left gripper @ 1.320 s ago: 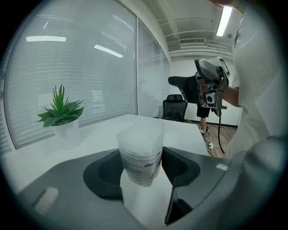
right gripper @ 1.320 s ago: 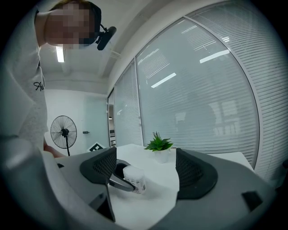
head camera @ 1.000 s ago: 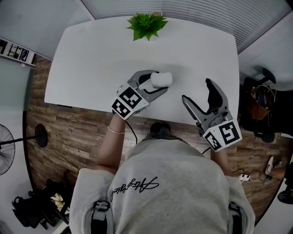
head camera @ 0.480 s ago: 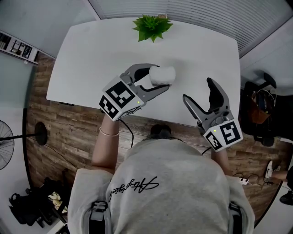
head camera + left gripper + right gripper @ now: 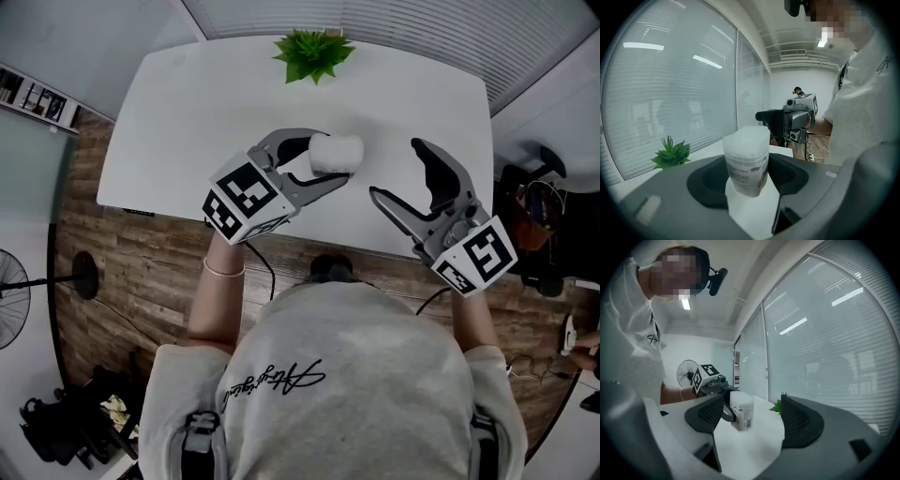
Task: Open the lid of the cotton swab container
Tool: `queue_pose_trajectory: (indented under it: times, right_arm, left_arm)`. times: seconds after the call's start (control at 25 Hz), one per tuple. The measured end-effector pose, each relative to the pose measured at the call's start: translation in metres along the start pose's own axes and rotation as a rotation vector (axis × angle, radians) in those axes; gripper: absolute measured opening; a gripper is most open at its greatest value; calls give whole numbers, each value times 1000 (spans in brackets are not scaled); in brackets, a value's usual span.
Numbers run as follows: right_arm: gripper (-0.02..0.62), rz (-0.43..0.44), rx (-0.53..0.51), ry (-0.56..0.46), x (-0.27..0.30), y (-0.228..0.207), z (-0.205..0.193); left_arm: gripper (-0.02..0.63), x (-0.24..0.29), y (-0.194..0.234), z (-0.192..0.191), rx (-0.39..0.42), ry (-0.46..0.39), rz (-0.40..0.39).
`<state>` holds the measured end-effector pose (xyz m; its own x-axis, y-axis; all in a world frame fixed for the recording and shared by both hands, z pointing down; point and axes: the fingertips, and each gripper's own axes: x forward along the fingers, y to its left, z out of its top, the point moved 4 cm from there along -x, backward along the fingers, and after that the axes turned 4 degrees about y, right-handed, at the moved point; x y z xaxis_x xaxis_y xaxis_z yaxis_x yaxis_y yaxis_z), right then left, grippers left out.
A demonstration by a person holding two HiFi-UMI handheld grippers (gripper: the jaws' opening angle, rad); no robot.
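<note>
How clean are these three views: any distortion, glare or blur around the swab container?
Head view: sharp, evenly lit, bowed at the edges, cotton swab container clear. Left gripper view: strong fisheye, dark corners, lamp reflections on the blinds, container sharp. Right gripper view: same fisheye and reflections, container small.

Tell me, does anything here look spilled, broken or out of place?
Nothing stands out. The cotton swab container sits in the left gripper, lid on and only slightly tilted. Nothing lies spilled on the white table, and the small plant stands upright at its far edge.
</note>
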<state>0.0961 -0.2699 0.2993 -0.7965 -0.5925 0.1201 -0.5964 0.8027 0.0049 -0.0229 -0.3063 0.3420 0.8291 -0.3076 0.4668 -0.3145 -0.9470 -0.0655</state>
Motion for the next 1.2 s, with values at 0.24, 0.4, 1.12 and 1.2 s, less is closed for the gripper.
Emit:
queue_pose_trajectory:
  times: [0.24, 0.4, 1.12, 1.2]
  right_arm:
    - [362, 304, -138, 99, 21, 22, 17]
    - [359, 351, -204, 157, 34, 26, 19]
    - [264, 473, -167, 213, 65, 21, 13]
    - [256, 483, -156, 210, 65, 21, 14]
  left_arm:
    - [255, 1, -8, 0, 21, 3, -24]
    - [255, 3, -10, -1, 27, -1, -31]
    - [253, 3, -16, 2, 55, -60, -91]
    - [253, 2, -16, 2, 59, -73, -95]
